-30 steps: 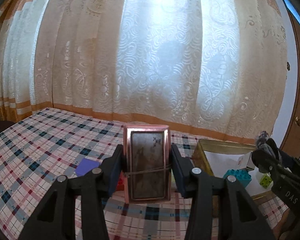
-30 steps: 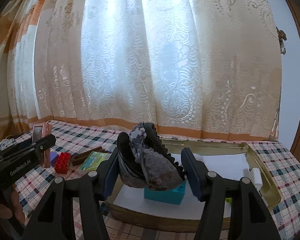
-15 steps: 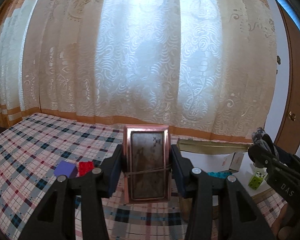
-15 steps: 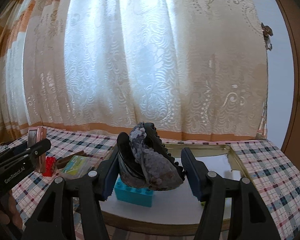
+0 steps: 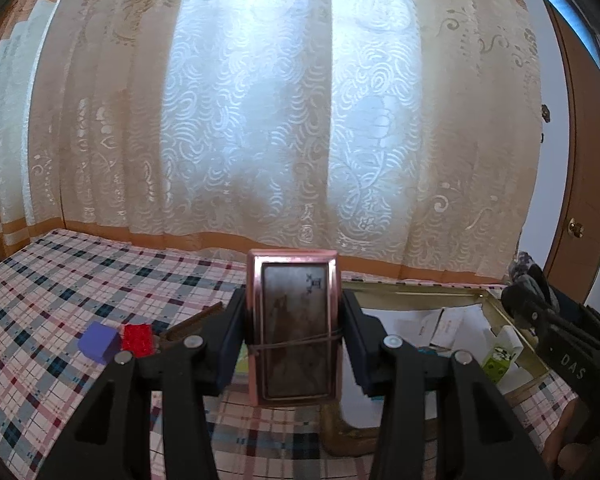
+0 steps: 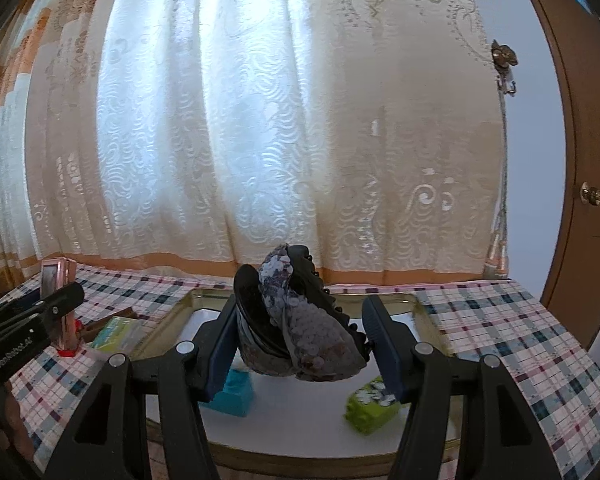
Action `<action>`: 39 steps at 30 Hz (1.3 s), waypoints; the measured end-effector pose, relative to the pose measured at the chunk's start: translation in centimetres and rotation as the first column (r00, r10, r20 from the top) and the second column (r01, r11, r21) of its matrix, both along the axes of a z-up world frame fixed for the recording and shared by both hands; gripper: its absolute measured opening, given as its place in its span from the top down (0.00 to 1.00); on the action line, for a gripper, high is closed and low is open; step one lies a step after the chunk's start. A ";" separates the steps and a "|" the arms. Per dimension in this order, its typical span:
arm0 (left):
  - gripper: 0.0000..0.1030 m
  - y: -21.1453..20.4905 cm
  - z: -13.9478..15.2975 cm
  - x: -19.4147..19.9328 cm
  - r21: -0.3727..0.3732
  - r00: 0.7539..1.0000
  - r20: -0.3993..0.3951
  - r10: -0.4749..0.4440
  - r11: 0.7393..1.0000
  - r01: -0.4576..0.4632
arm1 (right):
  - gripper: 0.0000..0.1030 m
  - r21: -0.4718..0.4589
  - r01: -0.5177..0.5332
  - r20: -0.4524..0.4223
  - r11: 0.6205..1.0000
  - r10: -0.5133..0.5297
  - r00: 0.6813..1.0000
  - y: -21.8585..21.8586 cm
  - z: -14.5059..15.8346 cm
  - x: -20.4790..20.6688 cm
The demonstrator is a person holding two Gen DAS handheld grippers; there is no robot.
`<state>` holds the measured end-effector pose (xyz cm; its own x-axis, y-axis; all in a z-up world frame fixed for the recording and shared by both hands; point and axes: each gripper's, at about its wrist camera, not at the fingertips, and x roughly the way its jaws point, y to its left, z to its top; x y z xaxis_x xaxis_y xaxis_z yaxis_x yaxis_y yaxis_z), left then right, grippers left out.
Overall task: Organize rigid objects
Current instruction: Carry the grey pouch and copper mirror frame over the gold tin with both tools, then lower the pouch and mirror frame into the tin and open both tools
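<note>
Both claws are clamped: left claw (image 5: 294, 344) on an upright pink case (image 5: 294, 328), right claw (image 6: 300, 344) on a hair clip (image 6: 300, 328) above the tray (image 6: 422, 312).

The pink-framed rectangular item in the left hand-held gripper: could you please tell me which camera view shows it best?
The left wrist view: the pink-framed item stands upright, face-on, centred between the left hand-held gripper pads, with a thin band across it. The right wrist view shows it only small, edge-on at the far left.
</note>
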<state>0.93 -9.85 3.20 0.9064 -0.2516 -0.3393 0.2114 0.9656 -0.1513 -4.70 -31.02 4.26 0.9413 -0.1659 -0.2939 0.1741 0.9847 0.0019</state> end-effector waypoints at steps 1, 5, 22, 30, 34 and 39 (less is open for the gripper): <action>0.56 -0.2 0.0 0.0 0.000 1.000 0.001 -0.004 1.000 0.004 | 0.39 0.000 0.009 0.001 1.000 -0.009 1.000 -0.5 0.0 -0.1; 0.56 -1.4 0.0 0.1 0.003 1.000 0.000 -0.024 1.000 0.024 | 0.39 0.009 0.042 -0.003 0.999 -0.042 0.999 -2.1 0.0 -0.1; 0.56 -6.4 -0.4 1.1 0.037 0.994 -0.030 -0.106 0.994 0.107 | 0.39 0.041 0.158 -0.008 0.987 -0.158 0.987 -7.6 0.2 0.0; 0.56 -8.6 -0.5 2.0 0.061 0.991 -0.038 -0.130 0.989 0.132 | 0.39 0.023 0.162 -0.010 0.987 -0.162 0.987 -7.6 0.0 0.6; 0.56 -9.7 -0.8 2.9 0.073 0.990 -0.062 -0.128 0.988 0.133 | 0.39 0.014 0.174 -0.026 0.985 -0.173 0.985 -7.6 -0.5 1.3; 0.56 -10.7 -1.1 3.6 0.091 0.989 -0.080 -0.124 0.987 0.131 | 0.39 0.003 0.177 -0.057 0.984 -0.176 0.983 -7.5 -1.2 2.4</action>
